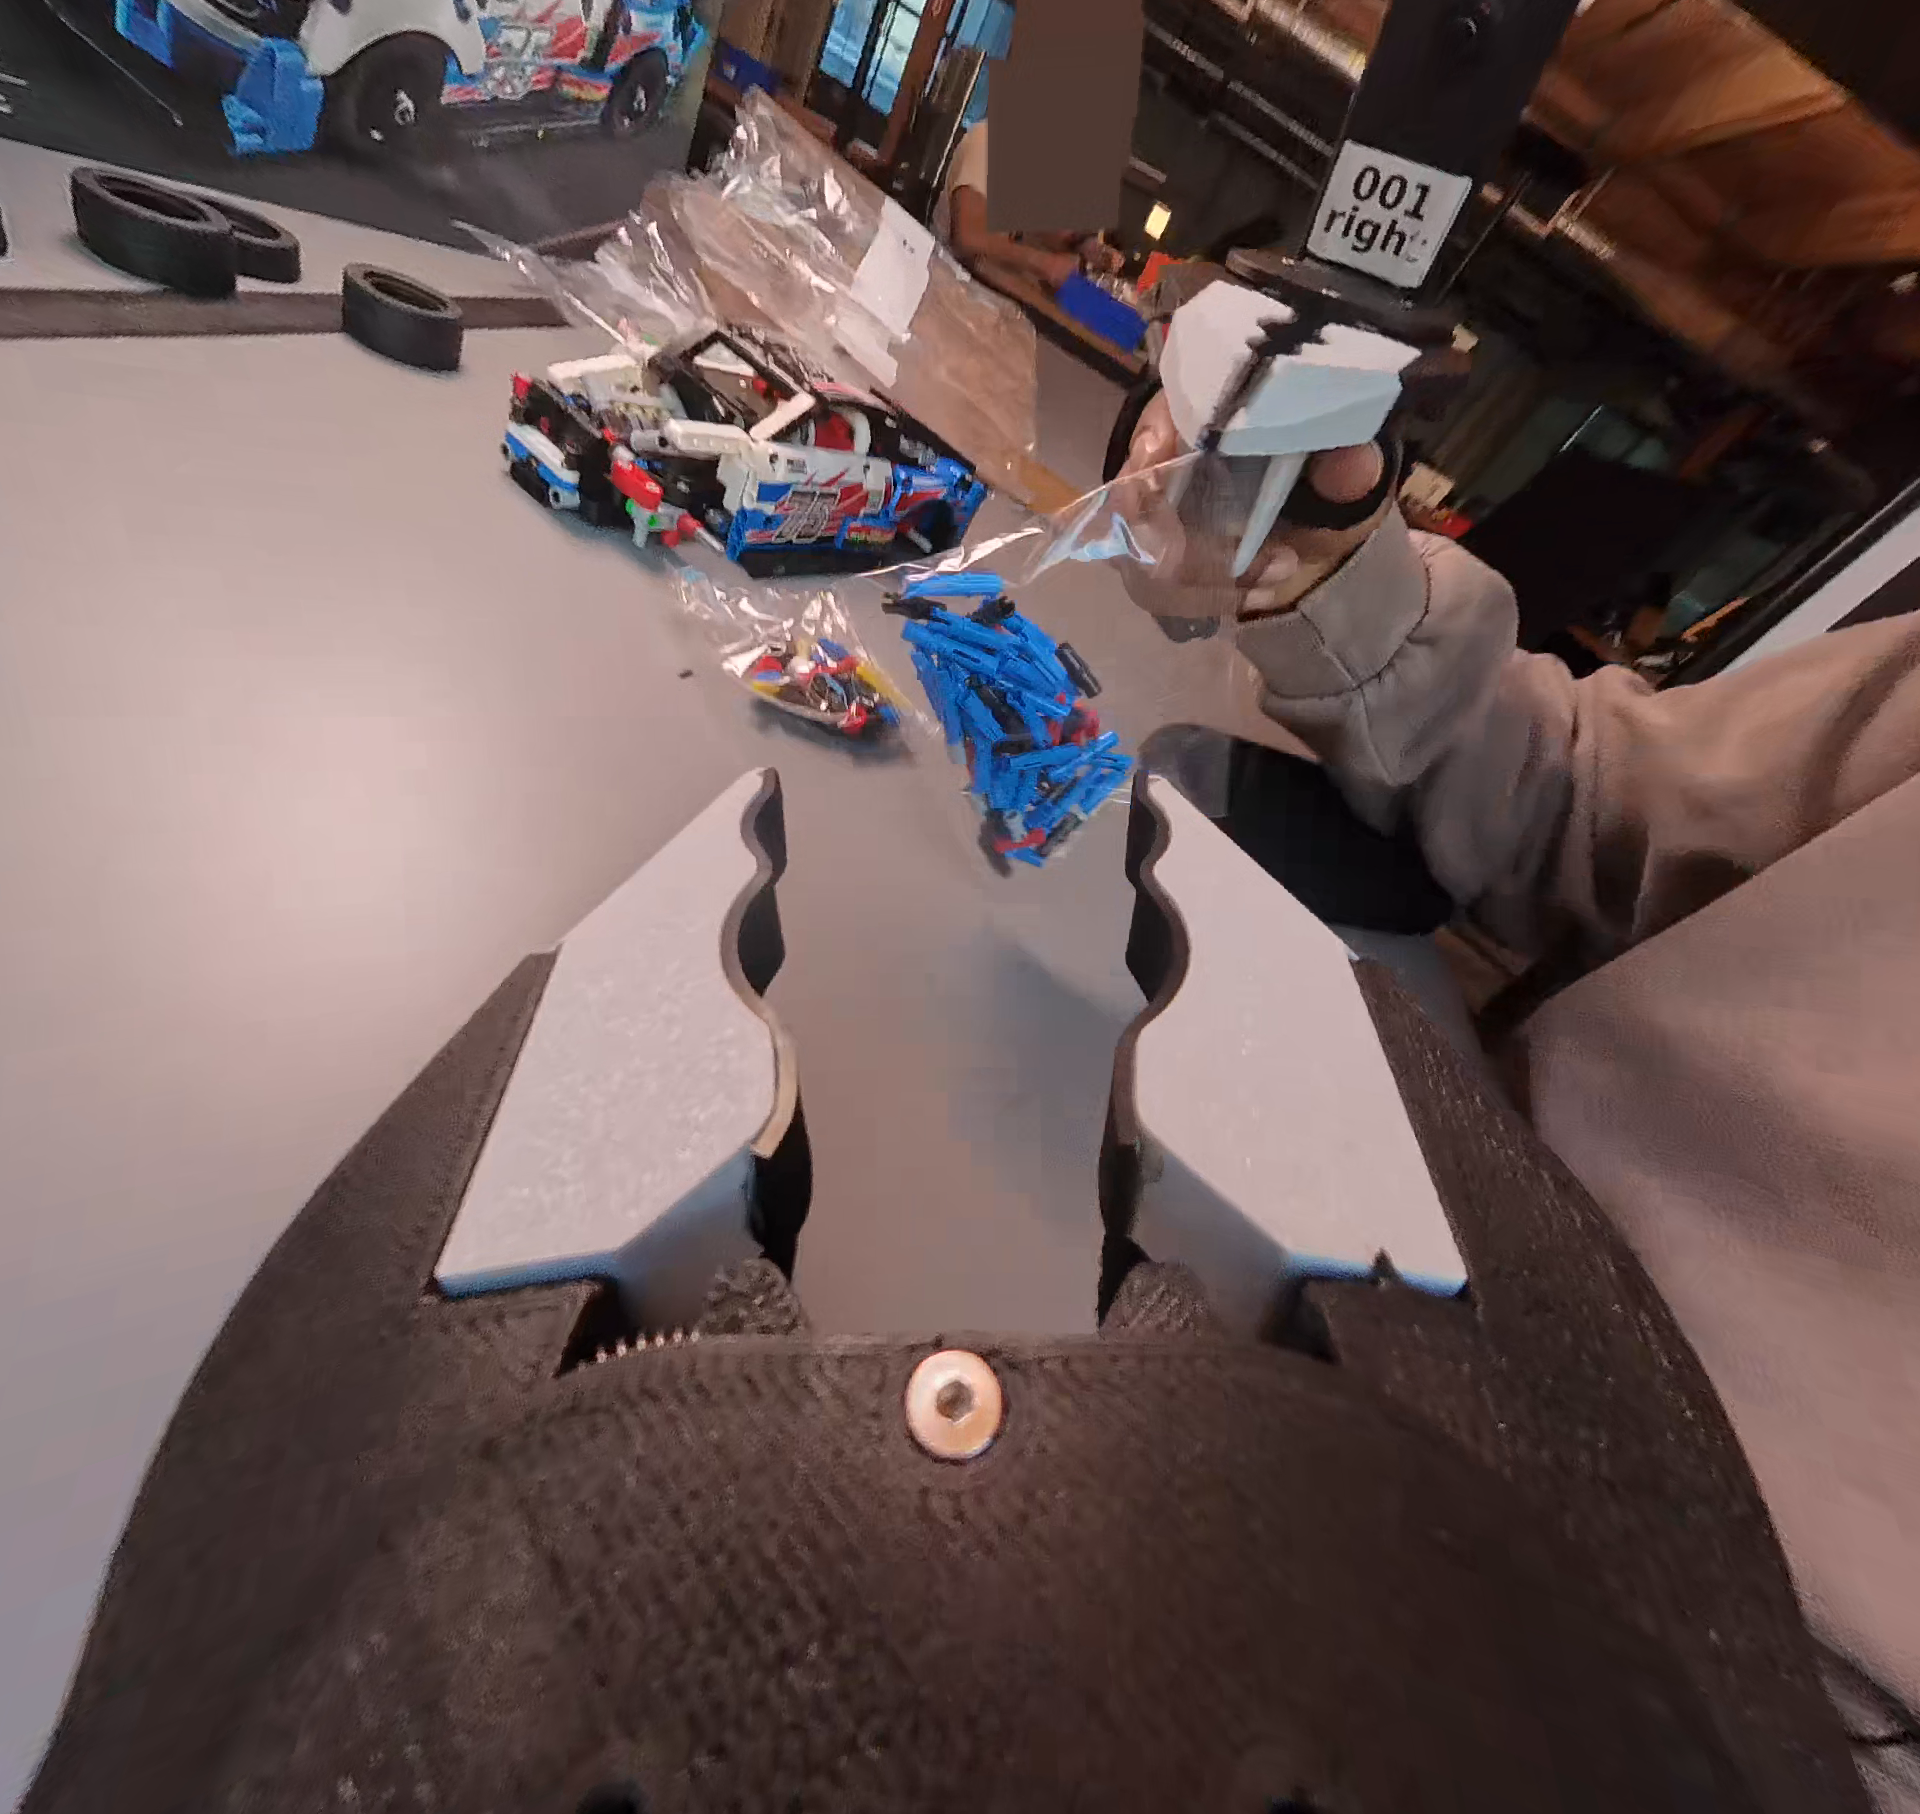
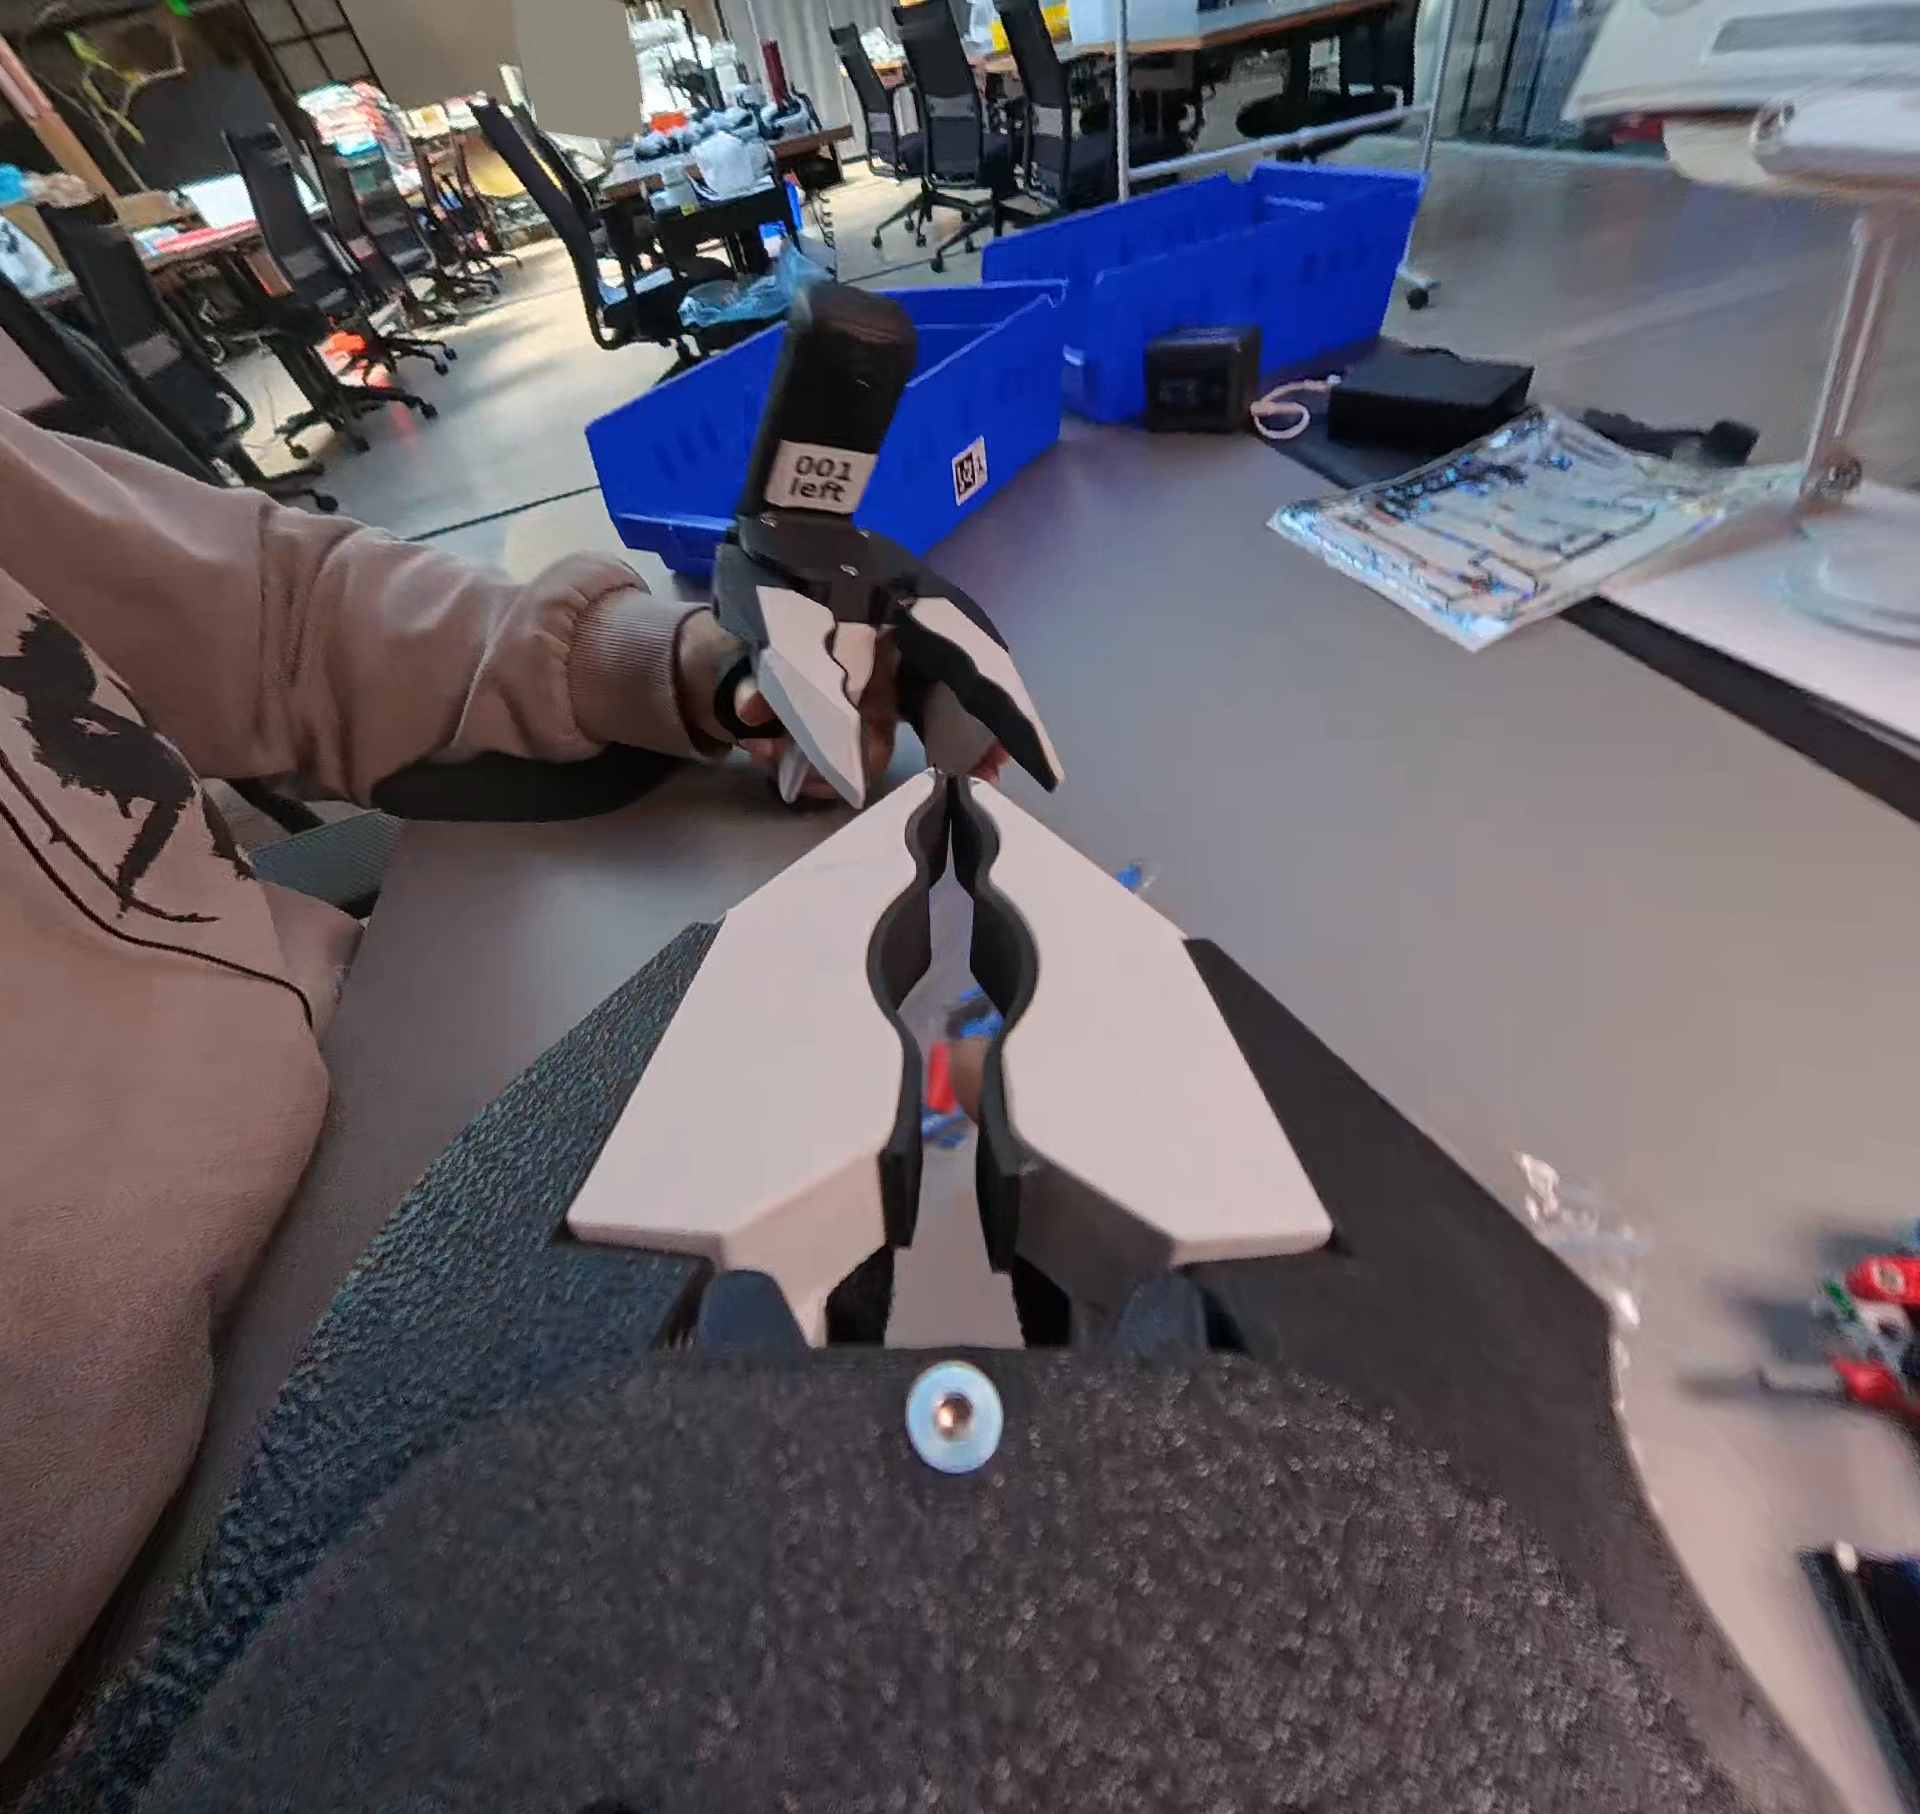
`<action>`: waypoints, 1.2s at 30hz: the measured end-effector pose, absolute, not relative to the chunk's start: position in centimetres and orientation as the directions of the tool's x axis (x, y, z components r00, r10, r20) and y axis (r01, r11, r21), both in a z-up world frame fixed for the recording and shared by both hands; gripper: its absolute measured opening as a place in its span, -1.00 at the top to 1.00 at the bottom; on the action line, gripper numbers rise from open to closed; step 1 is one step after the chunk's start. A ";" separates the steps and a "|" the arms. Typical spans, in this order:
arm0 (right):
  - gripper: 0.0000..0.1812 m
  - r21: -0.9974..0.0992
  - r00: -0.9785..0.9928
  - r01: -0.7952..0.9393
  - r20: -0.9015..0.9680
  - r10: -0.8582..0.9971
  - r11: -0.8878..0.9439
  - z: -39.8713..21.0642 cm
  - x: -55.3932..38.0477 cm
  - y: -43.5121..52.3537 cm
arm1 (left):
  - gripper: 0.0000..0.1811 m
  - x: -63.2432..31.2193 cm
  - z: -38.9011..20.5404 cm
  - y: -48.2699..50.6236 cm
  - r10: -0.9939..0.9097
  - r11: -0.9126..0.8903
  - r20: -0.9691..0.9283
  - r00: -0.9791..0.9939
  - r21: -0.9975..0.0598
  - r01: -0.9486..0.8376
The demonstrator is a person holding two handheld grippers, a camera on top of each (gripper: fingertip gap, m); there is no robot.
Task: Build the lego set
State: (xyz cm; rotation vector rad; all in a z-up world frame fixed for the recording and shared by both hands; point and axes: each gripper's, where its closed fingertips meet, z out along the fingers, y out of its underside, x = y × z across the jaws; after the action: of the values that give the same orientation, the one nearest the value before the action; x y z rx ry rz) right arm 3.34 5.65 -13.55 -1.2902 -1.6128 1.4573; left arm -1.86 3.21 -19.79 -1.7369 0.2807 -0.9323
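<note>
My right gripper (image 2: 948, 796) is shut on the top corner of a clear plastic bag of blue pieces (image 1: 1013, 715) and holds it hanging above the grey table (image 1: 312, 725). The bag shows through its finger gap (image 2: 961, 1032). In the left wrist view the right gripper (image 1: 1221, 517) is up and to the right. My left gripper (image 1: 956, 798) is open and empty, low over the table, just short of the bag; it also shows in the right wrist view (image 2: 923, 772). The partly built lego car (image 1: 748, 476) stands beyond. A small bag of mixed pieces (image 1: 831, 684) lies in front of it.
Black tyres (image 1: 156, 226) (image 1: 400, 315) lie at the far left before the set's box (image 1: 364, 29). Empty clear bags (image 1: 810, 237) lie behind the car. Blue bins (image 2: 831, 414), a black cube (image 2: 1205, 377) and a bagged booklet (image 2: 1507, 528) sit on the table's other side. The left gripper's tips are roughly 9 cm from the right gripper's. The partly built lego car (image 1: 748, 476) is about 25 cm from both grippers' fingertips.
</note>
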 end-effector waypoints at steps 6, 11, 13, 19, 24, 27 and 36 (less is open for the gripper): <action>1.00 -0.982 -0.491 0.167 -0.005 0.871 0.089 -7.8 -1.7 3.3 | 0.11 -3.4 -14.3 5.5 -0.752 -0.349 0.523 0.401 -0.832 0.431; 1.00 -0.983 -0.474 0.160 0.000 0.880 0.087 -8.2 -4.9 3.9 | 0.93 -4.5 -12.7 4.4 -0.762 -0.198 0.400 0.508 -0.893 0.405; 1.00 -0.994 -0.441 0.105 -0.021 0.897 0.029 -8.5 -5.4 4.8 | 0.97 -6.2 -12.7 4.3 -0.715 -0.163 0.445 0.540 -0.857 0.489; 0.37 -0.982 -0.394 0.181 -0.127 0.910 -0.059 -12.2 -6.3 5.7 | 0.98 -11.2 -10.5 4.2 -0.647 -0.031 0.561 0.516 -0.695 0.718; 0.96 -0.986 -0.391 0.145 -0.134 0.911 -0.083 -12.9 -7.4 4.5 | 0.97 -11.3 -10.4 4.1 -0.644 -0.024 0.608 0.464 -0.622 0.782; 0.96 -0.971 -0.463 0.231 -0.161 0.872 -0.057 -11.9 -5.3 4.8 | 0.68 -10.7 -11.5 4.3 -0.639 -0.076 0.554 0.534 -0.736 0.673; 0.96 -0.841 -0.571 0.541 -0.340 0.747 0.031 -15.2 -0.8 2.1 | 0.84 -2.1 -14.6 2.0 -0.787 -0.233 0.321 0.527 -0.946 0.227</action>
State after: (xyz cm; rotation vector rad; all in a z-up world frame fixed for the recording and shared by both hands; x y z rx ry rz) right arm -0.84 2.13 -15.18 -1.3399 -2.1053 1.5662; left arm -2.11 2.01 -14.58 -1.5254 0.5019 -1.0202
